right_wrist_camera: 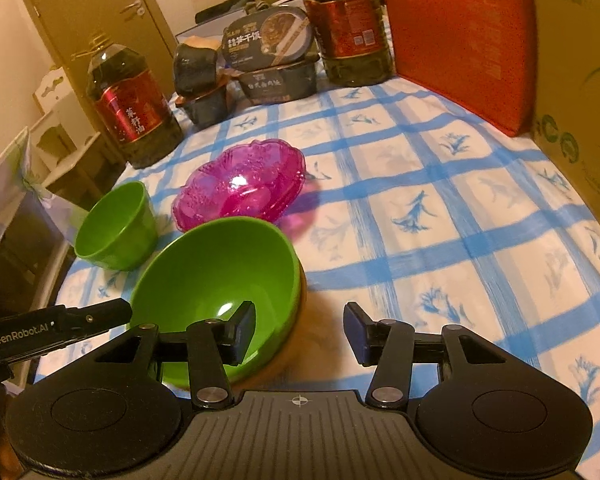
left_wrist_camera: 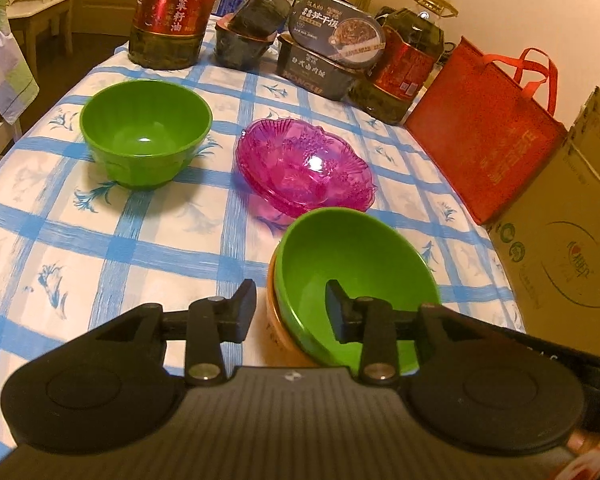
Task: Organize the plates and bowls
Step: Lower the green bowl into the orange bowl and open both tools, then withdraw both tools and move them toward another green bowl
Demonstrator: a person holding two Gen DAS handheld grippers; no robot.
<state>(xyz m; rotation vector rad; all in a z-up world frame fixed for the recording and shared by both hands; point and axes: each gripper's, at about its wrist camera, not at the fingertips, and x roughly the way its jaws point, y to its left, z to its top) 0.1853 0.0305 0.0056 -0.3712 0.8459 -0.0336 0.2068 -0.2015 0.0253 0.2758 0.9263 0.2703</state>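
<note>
- The large green bowl [left_wrist_camera: 352, 276] sits nested in an orange bowl [left_wrist_camera: 278, 320], of which only a sliver of rim shows at its side; I take this stack as the landmark.
- The left gripper [left_wrist_camera: 291, 312] has its jaws apart, straddling the stack's near-left rim: one finger over the cloth outside, one over the green interior. No pad presses on the wall.
- The right gripper [right_wrist_camera: 300, 330] also stands with jaws apart, across the stack's near-right rim, with one finger over the inside and one outside. Nothing is clamped.
- Just behind the stack lies a pink cut-pattern dish [left_wrist_camera: 306, 164], seemingly two nested, almost touching it in the left wrist view.
- Behind and to the left of the stack, well apart, stands a small green bowl [left_wrist_camera: 146, 132], upright and empty.
- The tablecloth [left_wrist_camera: 100, 240] under the stack is checked blue and white.
- Handling, as I judge it: the green and orange bowls look like light, stiff plastic with smooth, glossy walls, likely to slip in a shallow pinch. A grip on the rim, one finger inside and one outside, seems best.
- The pink dish looks thinner and more brittle, with a scalloped edge; I would take it at the rim, gently.
</note>
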